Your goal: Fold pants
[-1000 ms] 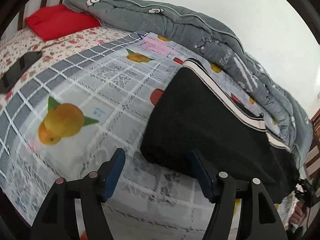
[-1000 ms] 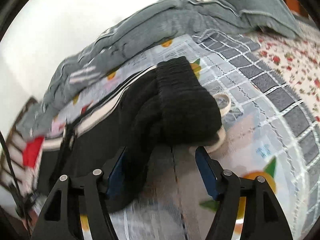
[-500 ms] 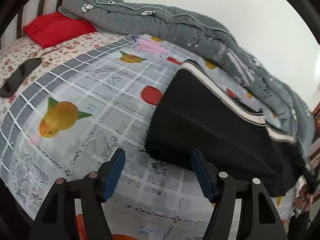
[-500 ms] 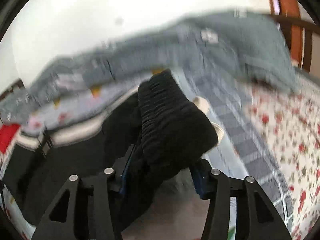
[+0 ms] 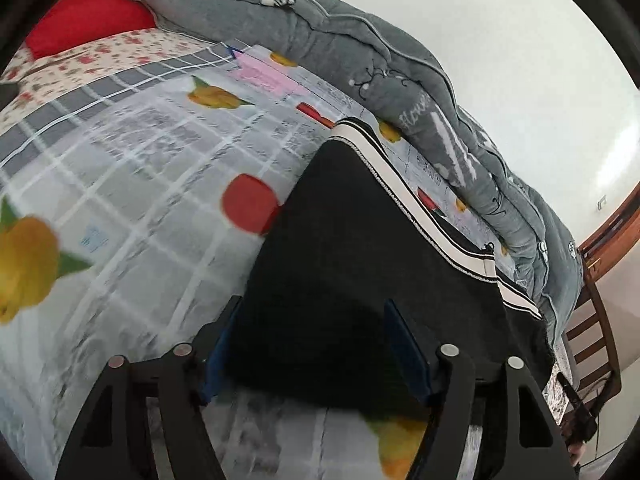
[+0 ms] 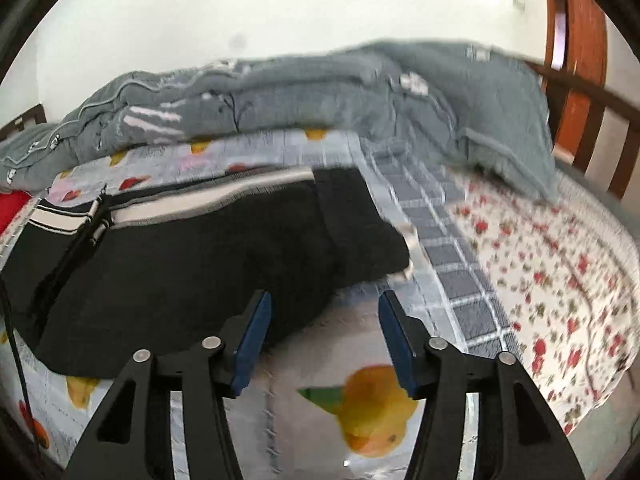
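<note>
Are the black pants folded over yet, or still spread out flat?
Folded at least once. The black pants lie as a thick, layered block on the bed sheet, with doubled striped bands along the far edge. Neither gripper holds them.

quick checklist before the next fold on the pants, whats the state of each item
1. Left gripper straddling the pants edge: ok, jaws have just been opening, cloth between them, pads not pressing.
2. Right gripper free of cloth: ok, nothing between its pads.
3. Pants lying flat: not ok, the end near the right gripper looks bunched.
4. Bedsheet beside the pants bare for folding: ok.
5. Quilt apart from the pants: ok.
</note>
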